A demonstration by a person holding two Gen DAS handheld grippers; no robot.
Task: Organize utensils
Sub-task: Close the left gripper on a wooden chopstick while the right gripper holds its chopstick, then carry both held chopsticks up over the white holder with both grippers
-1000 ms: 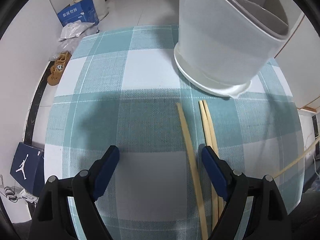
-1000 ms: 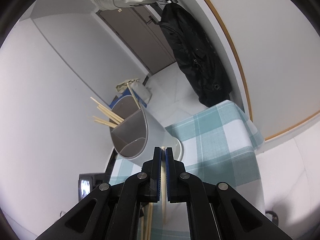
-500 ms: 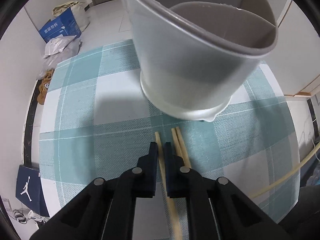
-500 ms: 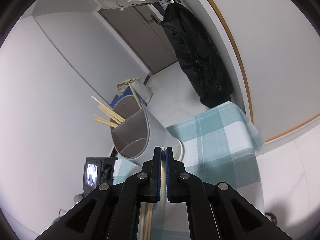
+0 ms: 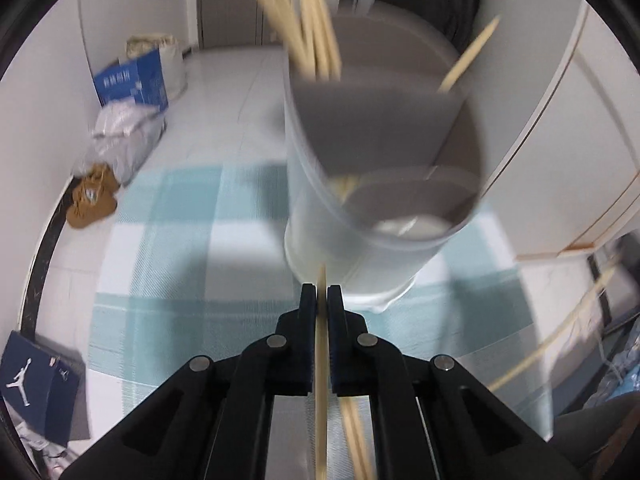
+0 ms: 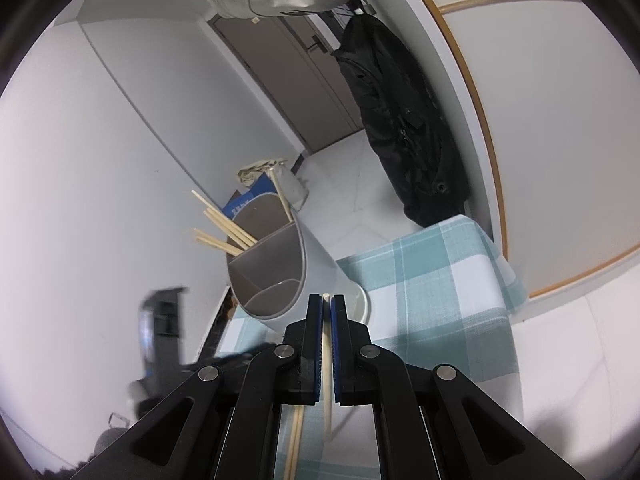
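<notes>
My left gripper (image 5: 321, 292) is shut on a wooden chopstick (image 5: 321, 380) and holds it lifted, pointing at the white utensil holder (image 5: 340, 232) just ahead. The holder has grey dividers and several chopsticks (image 5: 308, 20) stand in its far compartment. Two more chopsticks (image 5: 356, 440) lie on the checked cloth below. My right gripper (image 6: 326, 300) is shut on another chopstick (image 6: 327, 360), raised in front of the same holder (image 6: 288, 264). A chopstick (image 6: 295, 436) lies on the cloth beneath it.
The table has a teal and white checked cloth (image 5: 168, 240). On the floor to the left are brown shoes (image 5: 90, 196), a blue box (image 5: 132, 84) and a shoebox (image 5: 36, 384). A black coat (image 6: 400, 128) hangs by the door.
My left gripper closed on a chopstick on the cloth and has lifted it, tilting up toward the holder's opening. The right gripper has stayed nearly still with its chopstick.
</notes>
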